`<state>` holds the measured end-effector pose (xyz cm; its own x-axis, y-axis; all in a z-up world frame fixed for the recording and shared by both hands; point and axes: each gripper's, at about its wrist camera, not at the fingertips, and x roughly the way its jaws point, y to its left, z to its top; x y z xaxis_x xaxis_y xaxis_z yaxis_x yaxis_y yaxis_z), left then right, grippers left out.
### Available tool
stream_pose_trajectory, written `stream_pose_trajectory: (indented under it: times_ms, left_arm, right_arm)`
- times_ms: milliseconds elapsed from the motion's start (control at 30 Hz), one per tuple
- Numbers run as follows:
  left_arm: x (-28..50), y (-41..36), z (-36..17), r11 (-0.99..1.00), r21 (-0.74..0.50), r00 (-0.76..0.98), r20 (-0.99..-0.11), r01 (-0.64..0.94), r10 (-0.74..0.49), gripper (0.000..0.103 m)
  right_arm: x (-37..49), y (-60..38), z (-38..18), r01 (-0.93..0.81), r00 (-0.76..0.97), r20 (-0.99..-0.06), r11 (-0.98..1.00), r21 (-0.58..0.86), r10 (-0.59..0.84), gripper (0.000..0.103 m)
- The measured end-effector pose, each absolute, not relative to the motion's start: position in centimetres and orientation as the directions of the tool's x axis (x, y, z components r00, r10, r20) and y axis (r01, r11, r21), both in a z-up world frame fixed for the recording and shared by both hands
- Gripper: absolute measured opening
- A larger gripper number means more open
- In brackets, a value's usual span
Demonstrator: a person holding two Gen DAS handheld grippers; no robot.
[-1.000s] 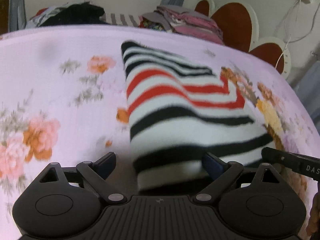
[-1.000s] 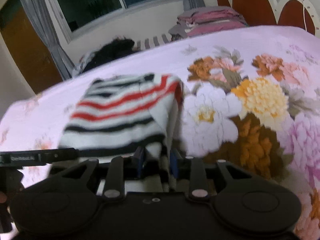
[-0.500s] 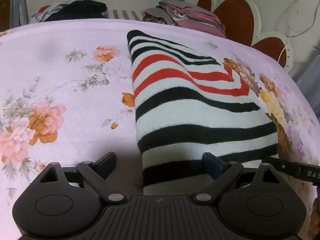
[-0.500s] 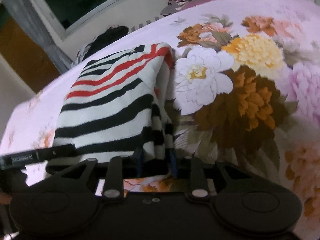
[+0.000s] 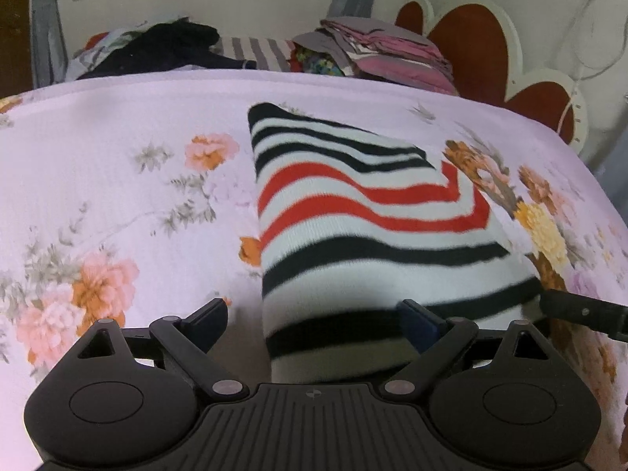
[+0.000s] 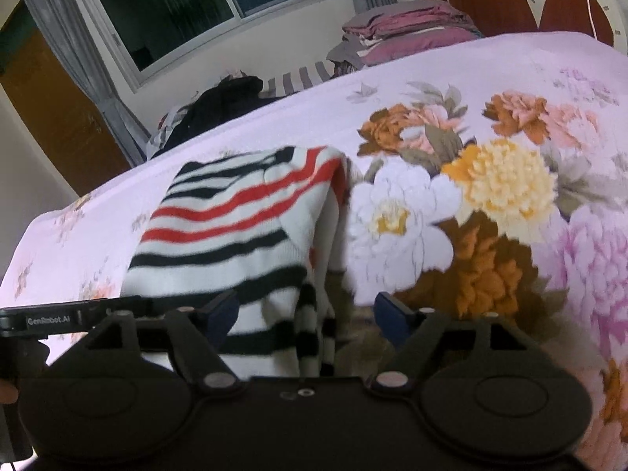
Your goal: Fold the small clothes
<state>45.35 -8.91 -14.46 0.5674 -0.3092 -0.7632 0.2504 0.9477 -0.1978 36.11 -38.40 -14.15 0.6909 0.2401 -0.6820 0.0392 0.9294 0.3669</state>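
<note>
A small knit garment with white, black and red stripes (image 5: 365,235) lies folded on the pink floral bedspread (image 5: 117,165). My left gripper (image 5: 314,322) is open, its fingers set wide around the garment's near left corner. In the right wrist view the same garment (image 6: 235,231) lies left of centre, its right edge doubled over. My right gripper (image 6: 306,314) is open, with the garment's near right corner lying loose between its fingers. The other gripper's black finger shows at the edge of each view.
A stack of folded pink and grey clothes (image 5: 384,55) and a dark heap of clothes (image 5: 165,47) lie beyond the bed's far edge. A red and white headboard (image 5: 490,51) stands at the right. A window (image 6: 204,4) is behind.
My right gripper was shut on the garment's near edge and has opened, letting it go. The garment was laid down flatter on the bed. My left gripper stays open.
</note>
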Motion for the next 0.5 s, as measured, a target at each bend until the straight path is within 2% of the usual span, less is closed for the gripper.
stream_pose_trajectory:
  times_ms: [133,500]
  left_arm:
    - [46.4,-9.0,-14.5,0.948,-0.202,0.563,-0.766,0.246,-0.309,0.093]
    - [49.1,-10.0,-14.8,0.939,-0.228,0.556,-0.759,0.258,-0.337,0.095]
  right_arm:
    - [37.3,-38.6,-13.9,0.04,0.697,-0.676,0.929,0.369,0.239,0.085]
    - [41.6,-38.9,-15.5,0.053,0.665,-0.7,0.918,0.393,0.261,0.087]
